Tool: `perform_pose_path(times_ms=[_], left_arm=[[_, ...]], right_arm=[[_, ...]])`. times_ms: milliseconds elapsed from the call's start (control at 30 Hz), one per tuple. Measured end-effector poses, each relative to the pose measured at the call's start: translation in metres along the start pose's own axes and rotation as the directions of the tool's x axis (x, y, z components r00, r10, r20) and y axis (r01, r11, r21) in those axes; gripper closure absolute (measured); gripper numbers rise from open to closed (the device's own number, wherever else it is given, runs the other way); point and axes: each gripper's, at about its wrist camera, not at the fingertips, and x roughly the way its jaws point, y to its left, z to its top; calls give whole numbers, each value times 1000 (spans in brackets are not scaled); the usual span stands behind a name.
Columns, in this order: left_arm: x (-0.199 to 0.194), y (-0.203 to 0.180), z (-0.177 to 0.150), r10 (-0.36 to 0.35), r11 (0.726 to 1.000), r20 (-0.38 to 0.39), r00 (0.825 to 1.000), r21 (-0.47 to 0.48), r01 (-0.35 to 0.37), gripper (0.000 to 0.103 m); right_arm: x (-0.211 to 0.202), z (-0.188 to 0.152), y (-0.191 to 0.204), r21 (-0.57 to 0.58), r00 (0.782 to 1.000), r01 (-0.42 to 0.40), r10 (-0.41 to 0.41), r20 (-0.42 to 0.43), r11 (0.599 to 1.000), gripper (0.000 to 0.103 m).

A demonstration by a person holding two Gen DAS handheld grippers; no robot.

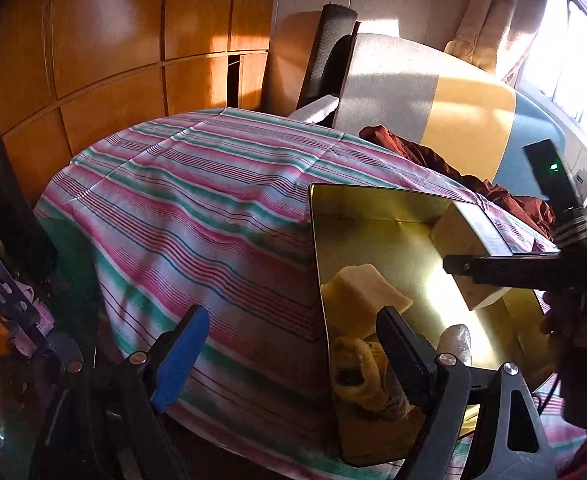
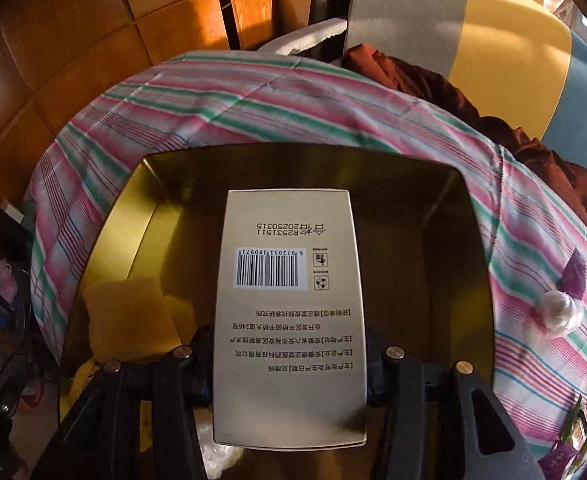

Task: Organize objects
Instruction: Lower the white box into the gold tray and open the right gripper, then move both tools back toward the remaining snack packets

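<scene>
1. Nearest the right wrist camera, a beige box (image 2: 289, 312) with a barcode is gripped on its two long sides by the right tongs (image 2: 289, 376), with its printed face up.
2. The box is held just above and inside a shiny gold tin (image 2: 109, 240) directly ahead of the right tongs, probably so it can be lowered in flat.
3. The left tongs (image 1: 293, 344) are seen open, holding nothing; one finger reaches over the tin's near edge, perhaps to steady it.
4. Left of the right tongs, a yellow sponge (image 2: 129, 312) already lies in the tin.
5. To their right, a white ball (image 2: 559, 312) and small packets (image 2: 579, 432) remain on the striped cloth (image 2: 253, 96) over the table, seemingly awaiting sorting.
</scene>
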Motion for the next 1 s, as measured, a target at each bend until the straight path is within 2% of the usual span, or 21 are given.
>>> perform_pose_path(times_ms=[133,300,433,467,600,667,767,1000], left_arm=[[4,10,-3,2,1000,-14,1000,-24,-2,16],[7,13,-6,9,999,-24,1000,-30,-9,16],[5,12,-6,13,1000,-20,1000,-28,-13,16],[4,11,-5,16,1000,-17,1000,-24,-16,16],[-5,8,-1,26,1000,15,1000,-14,-26,11],[-10,5,1,25,1000,31,999,-9,-24,11],[-17,0,5,26,1000,51,998,7,-26,7],[-25,-19,5,18,998,57,998,51,-21,7]], right_arm=[[20,0,6,27,999,-9,10,-50,1000,52],[19,-2,18,52,983,-171,174,-60,984,50],[8,-6,19,54,983,-181,183,-29,982,48],[3,-6,18,56,983,-184,185,-13,981,45],[-24,-8,11,39,986,-150,147,73,988,30],[-37,-13,6,37,986,-130,125,109,991,26],[-51,-23,-5,49,986,-97,89,142,994,25],[-80,-54,-32,59,979,-19,7,206,998,24]])
